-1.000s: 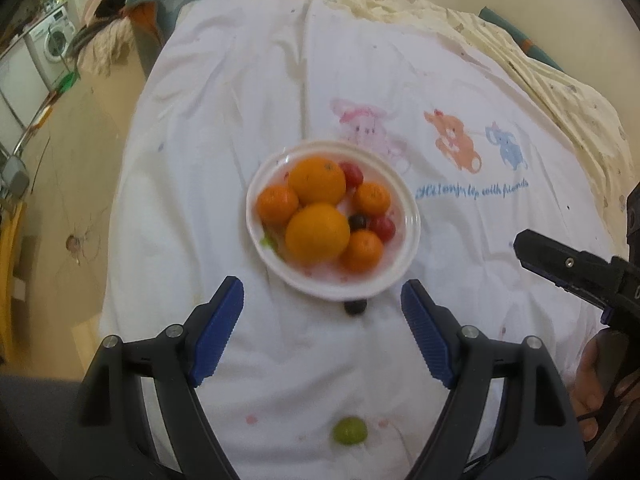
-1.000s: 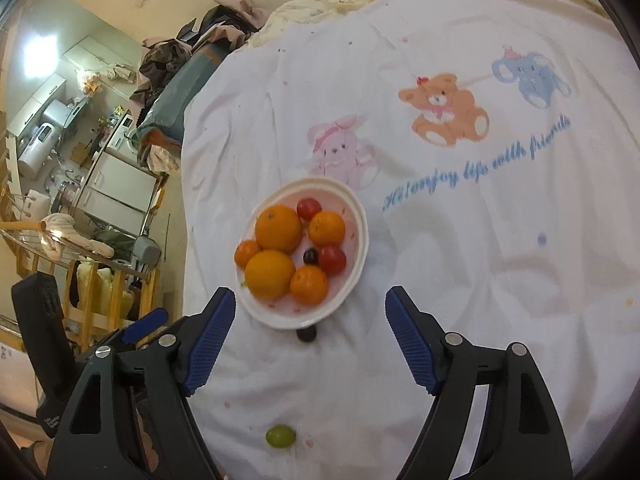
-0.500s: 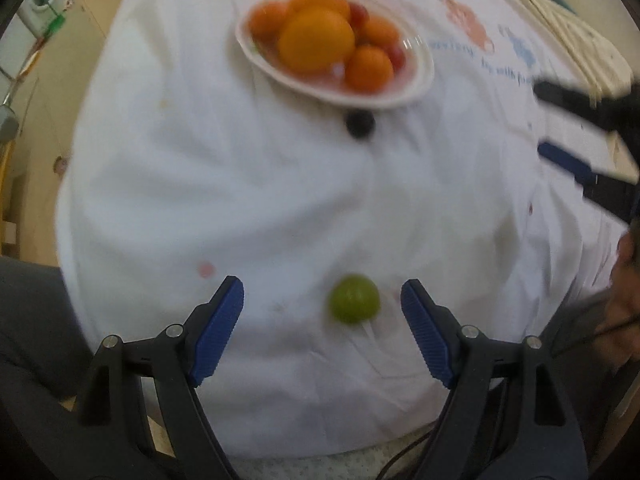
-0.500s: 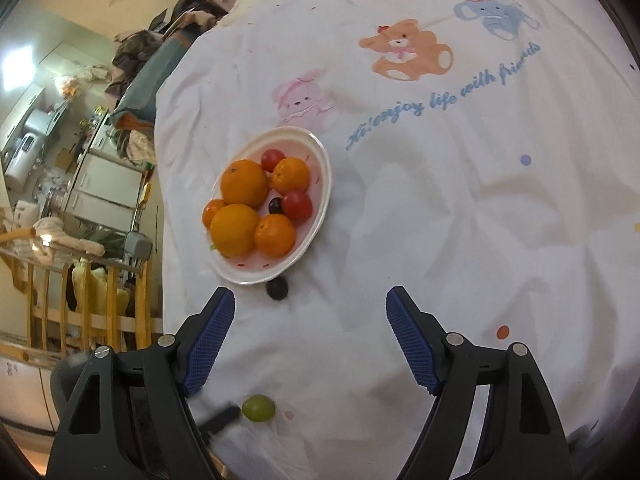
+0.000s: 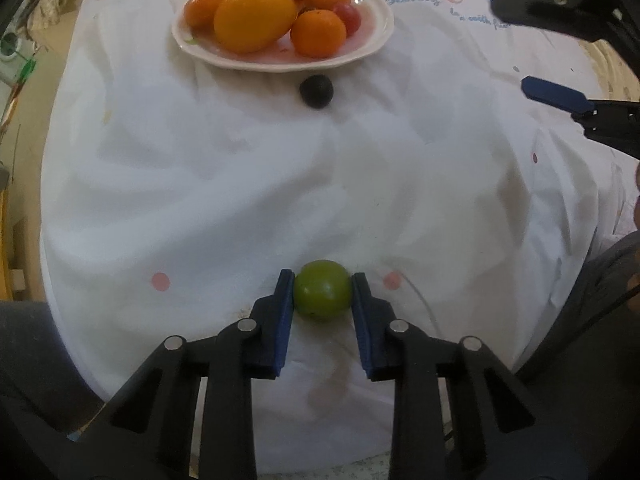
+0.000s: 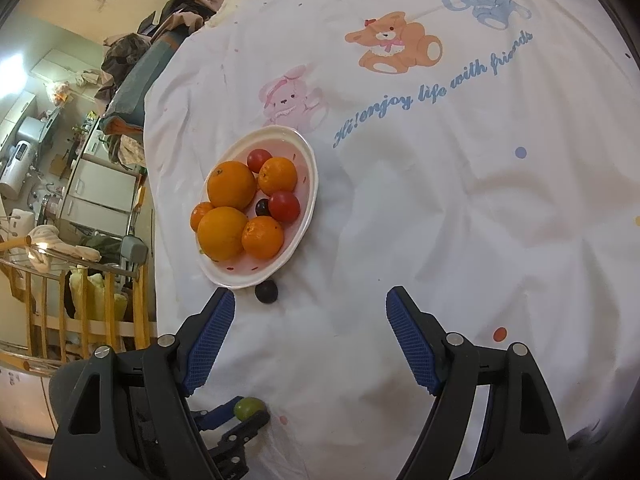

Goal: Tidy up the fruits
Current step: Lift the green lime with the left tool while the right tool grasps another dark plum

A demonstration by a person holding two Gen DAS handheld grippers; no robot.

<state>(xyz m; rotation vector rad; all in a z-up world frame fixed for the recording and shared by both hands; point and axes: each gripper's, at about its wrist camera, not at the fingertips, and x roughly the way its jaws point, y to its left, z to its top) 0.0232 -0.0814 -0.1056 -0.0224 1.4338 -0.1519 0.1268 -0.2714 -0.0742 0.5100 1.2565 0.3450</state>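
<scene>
**Two grippers, one green fruit caught**

Two views came back to me, and I looked at the left wrist one first. My left gripper [image 5: 322, 290] pointed down at the white sheet [image 5: 224, 184]. Its jaws had just been closing, and the blue pads [image 5: 285, 304] pressed on both sides of a small green fruit [image 5: 322, 289]. The fruit sat on the sheet near the close edge. Far from it, at the top, stood a white plate [image 5: 372, 46] full of fruit: two big oranges [image 5: 254, 16], some small oranges [image 5: 318, 33] and red tomatoes [image 5: 347, 16]. A dark round fruit [image 5: 316, 91] lay on the sheet just beside the plate's near rim, not on it. I could not tell if it touched the rim. At the right edge I saw my right gripper [image 5: 560, 48], its two fingers well apart with nothing between them.

Then I looked at the right wrist view. My right gripper [image 6: 310, 336] hung over the sheet [image 6: 440, 220] with its jaws wide open and empty. The plate [image 6: 308, 168] was up and to the left of it, with a small dark fruit [image 6: 262, 207] among the oranges and tomatoes. The loose dark fruit [image 6: 266, 291] lay just below the plate, near my left finger's tip. Low down, I saw the green fruit [image 6: 248, 407] held in the left gripper [image 6: 244, 410]. Cartoon animals [image 6: 394, 42] and blue words [image 6: 436, 94] were printed on the sheet.
</scene>
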